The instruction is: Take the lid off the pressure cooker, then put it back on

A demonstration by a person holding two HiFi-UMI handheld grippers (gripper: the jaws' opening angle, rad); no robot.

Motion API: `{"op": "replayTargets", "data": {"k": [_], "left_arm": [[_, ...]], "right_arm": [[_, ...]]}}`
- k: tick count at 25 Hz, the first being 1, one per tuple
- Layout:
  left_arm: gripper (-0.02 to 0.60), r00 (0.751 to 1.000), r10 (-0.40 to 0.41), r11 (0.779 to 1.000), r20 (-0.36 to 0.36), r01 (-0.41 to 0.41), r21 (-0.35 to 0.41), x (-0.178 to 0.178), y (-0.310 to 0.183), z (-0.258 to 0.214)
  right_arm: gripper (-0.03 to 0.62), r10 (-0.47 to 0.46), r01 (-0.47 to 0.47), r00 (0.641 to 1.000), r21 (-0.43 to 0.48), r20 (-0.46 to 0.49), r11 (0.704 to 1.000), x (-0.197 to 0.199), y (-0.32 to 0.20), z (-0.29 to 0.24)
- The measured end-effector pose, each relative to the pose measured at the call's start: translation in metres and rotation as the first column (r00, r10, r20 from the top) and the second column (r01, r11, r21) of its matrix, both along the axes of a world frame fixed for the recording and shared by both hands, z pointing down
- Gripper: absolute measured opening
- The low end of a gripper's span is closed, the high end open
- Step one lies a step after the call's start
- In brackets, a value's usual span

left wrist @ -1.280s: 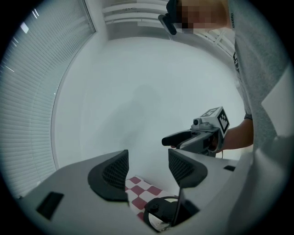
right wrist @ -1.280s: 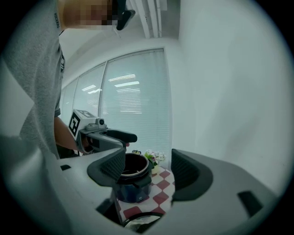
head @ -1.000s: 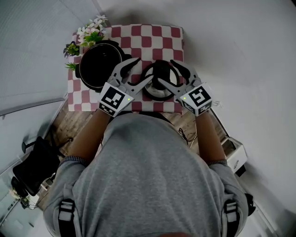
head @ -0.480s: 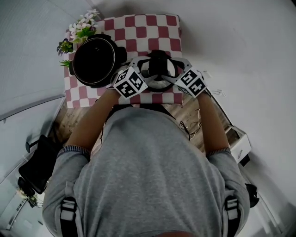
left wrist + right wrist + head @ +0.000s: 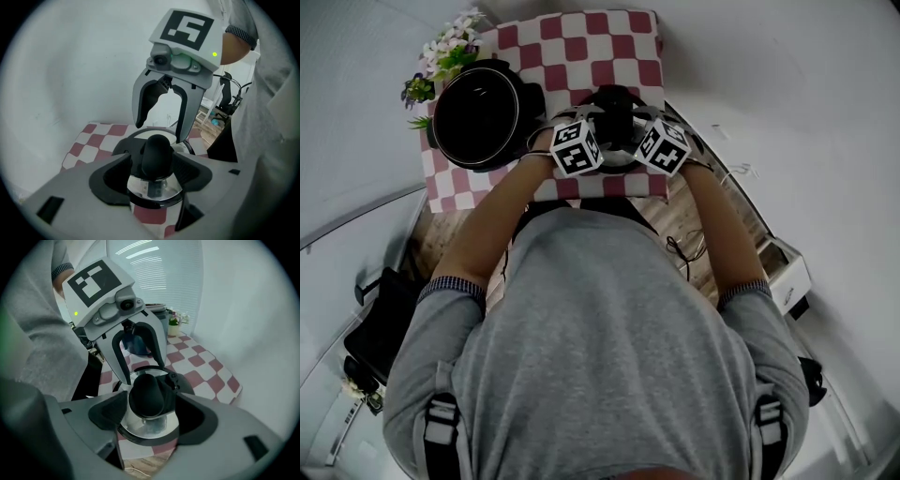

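The lid (image 5: 140, 187) is off the pot (image 5: 478, 117) and, as far as I can tell, lies flat on the checked surface (image 5: 609, 42) near its front edge, just to the right of the open pot. Its black knob (image 5: 156, 154) stands upright in the middle, and that knob is what the next move turns on. It sits on the line between my two grippers, which face each other across it. The left gripper (image 5: 140, 369) comes at it from the pot side and the right gripper (image 5: 160, 132) from the other side. Each has its jaws partly apart, a little wider than the knob, and holds nothing. In each gripper view the knob is centred between that gripper's own jaws, while the opposite gripper's tips end just behind the knob, near it but not closed on it. I judge that I need only push in a little and squeeze. The lid must then go to my left and slightly away from me, so the left gripper is the nearer one to the pot and would lead.
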State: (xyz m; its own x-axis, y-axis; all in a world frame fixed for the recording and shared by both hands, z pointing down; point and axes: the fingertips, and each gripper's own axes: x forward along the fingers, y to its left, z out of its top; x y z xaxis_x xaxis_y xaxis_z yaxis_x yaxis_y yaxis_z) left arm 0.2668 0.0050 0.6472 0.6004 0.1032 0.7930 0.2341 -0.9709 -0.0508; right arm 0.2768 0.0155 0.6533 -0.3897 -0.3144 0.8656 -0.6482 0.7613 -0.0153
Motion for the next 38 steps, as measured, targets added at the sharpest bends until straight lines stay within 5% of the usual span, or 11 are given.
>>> {"op": "replayTargets", "data": {"k": [20, 38], "left_arm": [[0.305, 0.989, 0.069, 0.996, 0.135, -0.06, -0.072, 0.001, 0.012, 0.059], [0.299, 0.992, 0.071, 0.995, 0.108, -0.062, -0.084, -0.002, 0.021, 0.026]], "right_arm": [[0.324, -0.154, 0.141, 0.984, -0.141, -0.086, 0.98, -0.012, 0.002, 0.064], [0.296, -0.203, 0.189, 0.975, -0.147, -0.087, 0.971, -0.015, 0.014, 0.033]]}}
